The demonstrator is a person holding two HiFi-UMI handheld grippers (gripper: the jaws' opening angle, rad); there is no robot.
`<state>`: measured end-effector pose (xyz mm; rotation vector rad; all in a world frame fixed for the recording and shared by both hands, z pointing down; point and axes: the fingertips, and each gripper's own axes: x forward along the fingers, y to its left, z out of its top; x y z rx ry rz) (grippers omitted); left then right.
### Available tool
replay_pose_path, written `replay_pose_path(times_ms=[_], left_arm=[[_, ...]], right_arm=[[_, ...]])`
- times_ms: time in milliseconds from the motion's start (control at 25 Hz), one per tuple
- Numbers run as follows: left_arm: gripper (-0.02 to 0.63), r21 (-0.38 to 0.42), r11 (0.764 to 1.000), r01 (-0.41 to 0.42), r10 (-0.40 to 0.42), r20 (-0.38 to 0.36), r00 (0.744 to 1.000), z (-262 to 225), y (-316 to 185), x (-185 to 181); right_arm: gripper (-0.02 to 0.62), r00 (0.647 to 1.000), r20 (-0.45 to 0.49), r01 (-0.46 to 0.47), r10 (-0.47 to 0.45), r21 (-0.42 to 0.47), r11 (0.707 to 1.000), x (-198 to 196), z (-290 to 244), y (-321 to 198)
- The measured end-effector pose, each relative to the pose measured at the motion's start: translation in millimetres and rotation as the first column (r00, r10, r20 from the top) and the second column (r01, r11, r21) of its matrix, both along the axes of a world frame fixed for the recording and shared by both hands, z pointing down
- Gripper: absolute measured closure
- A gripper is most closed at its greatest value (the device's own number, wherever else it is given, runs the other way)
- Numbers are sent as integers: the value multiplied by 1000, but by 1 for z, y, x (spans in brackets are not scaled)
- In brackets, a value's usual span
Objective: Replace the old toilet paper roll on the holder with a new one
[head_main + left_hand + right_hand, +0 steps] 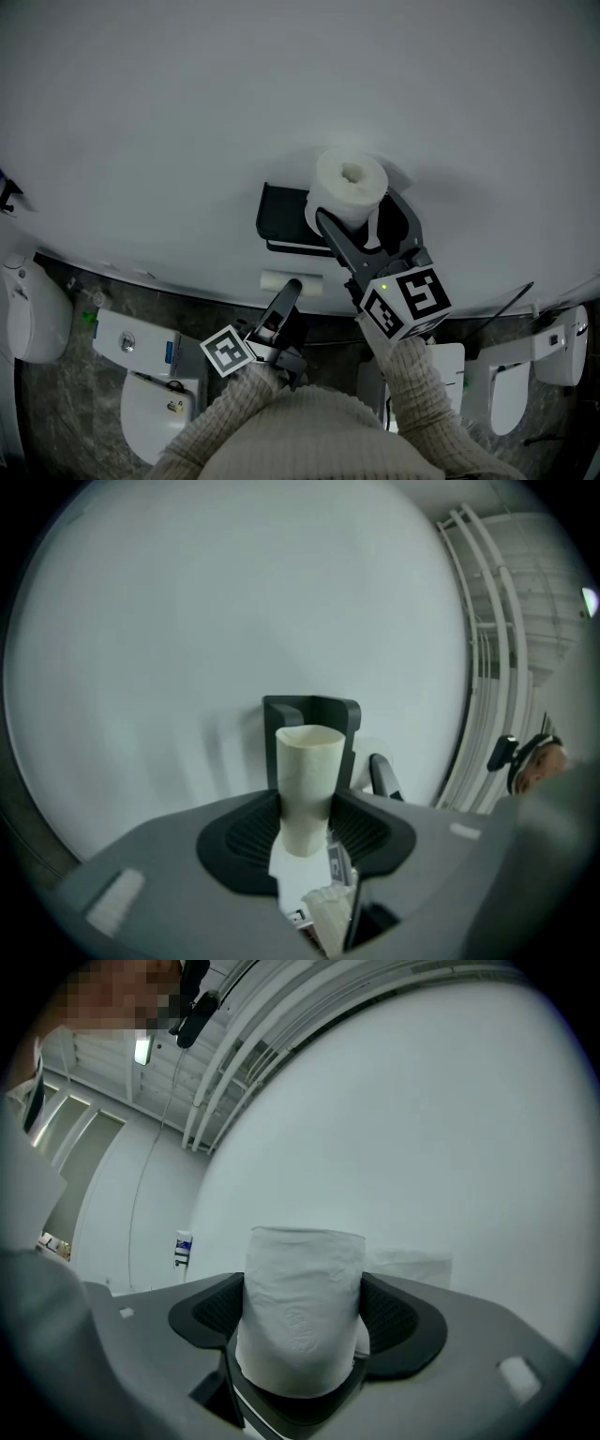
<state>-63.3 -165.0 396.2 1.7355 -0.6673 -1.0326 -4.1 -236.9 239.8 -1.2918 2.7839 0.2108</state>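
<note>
While your L gripper [307, 834] clamps the empty tube [307, 761] upright betw. its pads, your R gripper [302, 1324] squeezes the new roll [302, 1269] by the holder [279, 217].

The empty tube [307, 780] sits between the jaws of the left gripper [305, 829] and sticks out past their tips. Straight ahead of it, on the wall [187, 621], is the holder [314, 711]. The new roll [305, 1279] sits between the jaws of the right gripper [302, 1335] (they press it on both sides). That gripper is to the right of the left one and farther forward, with the holder just to its left.
</note>
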Motion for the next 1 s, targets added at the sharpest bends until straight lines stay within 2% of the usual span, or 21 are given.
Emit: replay_pose_path(times_ms=[200,560,1000], left_arm=[[439,-4,999,-37,37,-2,999,1,3,11],[439,-15,993,-117,117,-4,993,6,3,29],[439,-32,980,-196,196,5,981,12,12,61]], right_arm=[[210,999,28,-43,43,19,999,19,-6,10],[210,981,116,-154,153,2,988,61,0,22],[210,924,251,-269,288,-109,957,125,31,37]])
